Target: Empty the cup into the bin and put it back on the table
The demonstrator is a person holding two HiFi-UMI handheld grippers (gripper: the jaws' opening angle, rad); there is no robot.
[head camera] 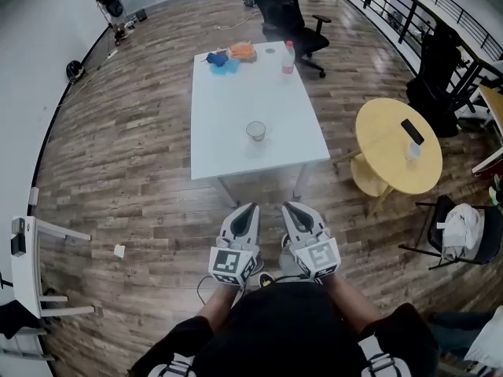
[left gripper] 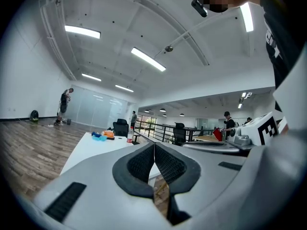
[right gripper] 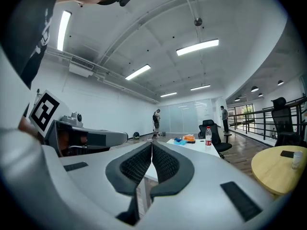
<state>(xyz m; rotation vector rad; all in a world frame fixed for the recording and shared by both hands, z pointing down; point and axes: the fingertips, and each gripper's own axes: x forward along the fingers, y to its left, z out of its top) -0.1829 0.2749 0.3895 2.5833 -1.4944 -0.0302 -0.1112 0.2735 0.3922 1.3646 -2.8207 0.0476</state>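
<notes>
Standing upright toward the near end of the white rectangular counter (head camera: 236,93): one small clear plastic-looking cup (head camera: 256,130), alone there and well apart from both grippers

Handling, as judged: light, thin-walled, smooth, so liable to buckle or slip under a hard pinch. Best taken across the side wall just below the rim with mild pressure, and kept upright until over the bin

Contents of cup: too small to tell

Bin: none made out in any view

Left gripper (left gripper: 154,145): clenched, pads meeting, nothing between them

Right gripper (right gripper: 151,145): clenched likewise, empty

Both are held level close to the person's body, short of the counter

Other container: clear plastic bottle with red label (head camera: 288,57), upright at the counter's far end, fill not discernible
</notes>
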